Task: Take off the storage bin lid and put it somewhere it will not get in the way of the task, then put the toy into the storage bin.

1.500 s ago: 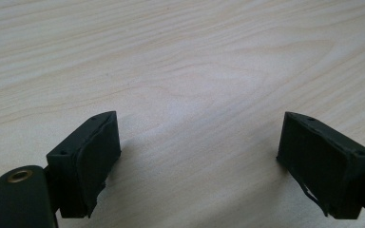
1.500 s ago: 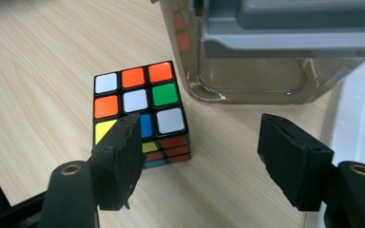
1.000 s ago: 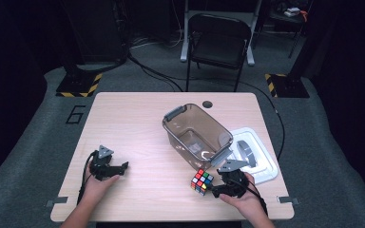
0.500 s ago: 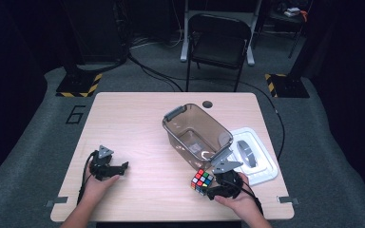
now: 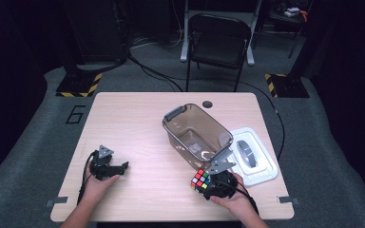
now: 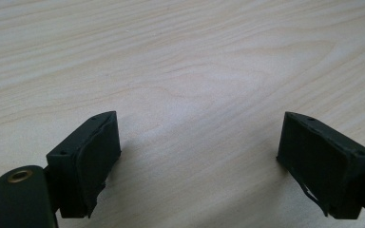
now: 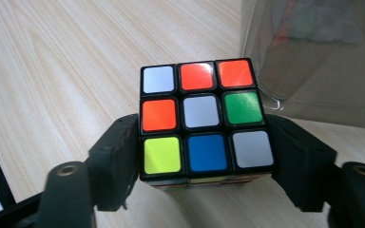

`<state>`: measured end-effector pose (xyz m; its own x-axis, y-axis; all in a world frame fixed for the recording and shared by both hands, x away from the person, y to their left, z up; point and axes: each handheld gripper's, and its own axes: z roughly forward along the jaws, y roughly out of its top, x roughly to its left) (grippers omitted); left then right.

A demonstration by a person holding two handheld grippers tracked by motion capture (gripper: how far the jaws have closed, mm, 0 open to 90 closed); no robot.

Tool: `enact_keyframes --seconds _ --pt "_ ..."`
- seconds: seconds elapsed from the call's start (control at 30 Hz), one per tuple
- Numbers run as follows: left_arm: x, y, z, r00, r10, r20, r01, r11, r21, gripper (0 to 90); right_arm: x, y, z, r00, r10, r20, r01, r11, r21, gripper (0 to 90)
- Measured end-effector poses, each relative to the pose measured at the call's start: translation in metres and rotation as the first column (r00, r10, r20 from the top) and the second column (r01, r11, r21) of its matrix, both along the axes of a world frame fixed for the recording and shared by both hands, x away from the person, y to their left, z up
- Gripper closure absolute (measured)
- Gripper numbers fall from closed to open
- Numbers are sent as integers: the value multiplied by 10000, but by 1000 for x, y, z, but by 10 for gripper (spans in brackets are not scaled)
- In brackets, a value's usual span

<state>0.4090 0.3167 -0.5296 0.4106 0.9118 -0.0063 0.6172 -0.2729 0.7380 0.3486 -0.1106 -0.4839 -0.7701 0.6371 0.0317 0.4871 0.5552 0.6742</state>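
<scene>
A Rubik's cube (image 5: 200,180) sits on the wooden table (image 5: 138,118) near its front edge, just in front of a clear brown bin (image 5: 197,130). My right gripper (image 5: 213,186) reaches it from the right. In the right gripper view the cube (image 7: 202,114) stands between the two jaws of the right gripper (image 7: 204,130). The jaws have just been closing, and both pads now lie against the cube's sides. My left gripper (image 5: 120,168) rests at the front left. In the left gripper view the left gripper (image 6: 199,142) stands open over bare wood.
A white lid (image 5: 261,171) with a grey handle lies right of the bin. The bin's corner (image 7: 313,57) rises just beyond the cube. A black chair (image 5: 218,42) stands behind the table. Cables trail on the floor.
My right gripper has edged left onto the cube and its jaws have come in against it. The cube and the left hand have stayed put.
</scene>
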Motion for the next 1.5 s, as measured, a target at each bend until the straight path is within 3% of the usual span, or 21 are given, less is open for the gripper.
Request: enact_keyframes --seconds 0.67,1.23,1.5 --pt "1 0 0 10000 18 39 -18 10000 -32 137 1 11 -6 9998 173 -56 -175 9991 -377 288" --pt "1 0 0 10000 11 28 -11 10000 -10 137 2 16 -10 9998 203 47 -199 9975 -673 328" --pt "1 0 0 10000 8 24 -8 10000 -16 137 1 15 -9 9997 188 -130 -196 9973 -706 336"
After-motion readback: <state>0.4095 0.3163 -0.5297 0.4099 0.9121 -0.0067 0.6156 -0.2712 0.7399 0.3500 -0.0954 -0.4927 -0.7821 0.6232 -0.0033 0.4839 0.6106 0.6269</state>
